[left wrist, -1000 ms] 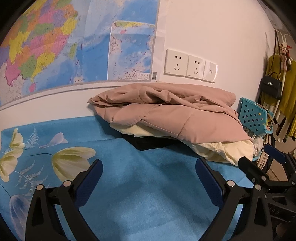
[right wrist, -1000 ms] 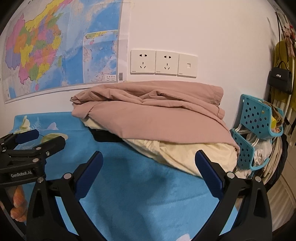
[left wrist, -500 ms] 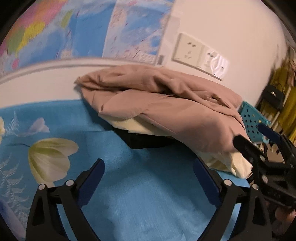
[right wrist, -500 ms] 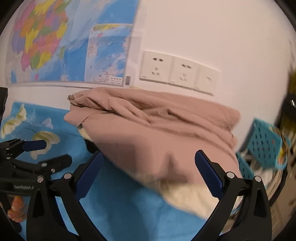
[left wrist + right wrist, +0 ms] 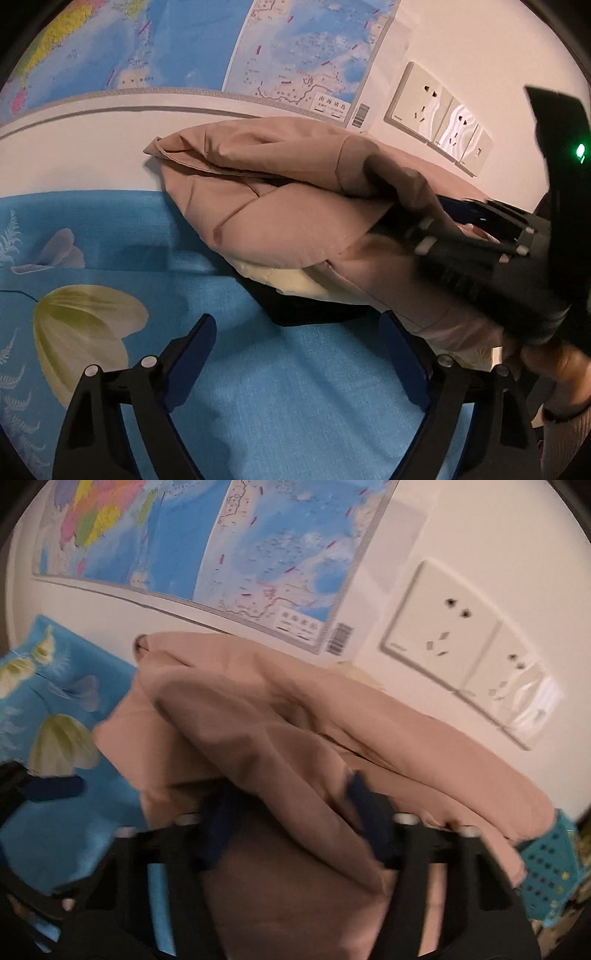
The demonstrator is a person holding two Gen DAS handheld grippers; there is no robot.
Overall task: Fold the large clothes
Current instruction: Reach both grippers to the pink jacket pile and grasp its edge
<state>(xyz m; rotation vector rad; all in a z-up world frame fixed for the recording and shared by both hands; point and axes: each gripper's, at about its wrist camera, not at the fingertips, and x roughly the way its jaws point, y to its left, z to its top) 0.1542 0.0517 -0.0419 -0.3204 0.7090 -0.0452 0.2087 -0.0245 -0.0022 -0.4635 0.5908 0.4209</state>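
A pink garment point(image 5: 280, 206) lies bunched on top of a pile against the wall, over a cream garment point(image 5: 288, 280) and a black one point(image 5: 306, 314). In the left wrist view my right gripper point(image 5: 424, 225) pushes into the pink cloth from the right, its tips partly buried in it. Its own view is blurred: the right gripper point(image 5: 291, 805) is shut on a raised fold of the pink garment point(image 5: 295, 720). My left gripper point(image 5: 295, 321) hovers over the blue sheet just in front of the pile, its jaws closing slightly with nothing between them.
A blue flowered sheet point(image 5: 258, 387) covers the surface. A map point(image 5: 184, 44) and wall sockets point(image 5: 436, 107) hang on the wall behind the pile. A teal perforated basket point(image 5: 554, 864) stands to the right. A person's hand point(image 5: 561, 369) holds the right gripper.
My right gripper swung forward into the pile, rolled, and closed on a fold of the pink garment. My left gripper moved closer to the pile's left end, still wide.
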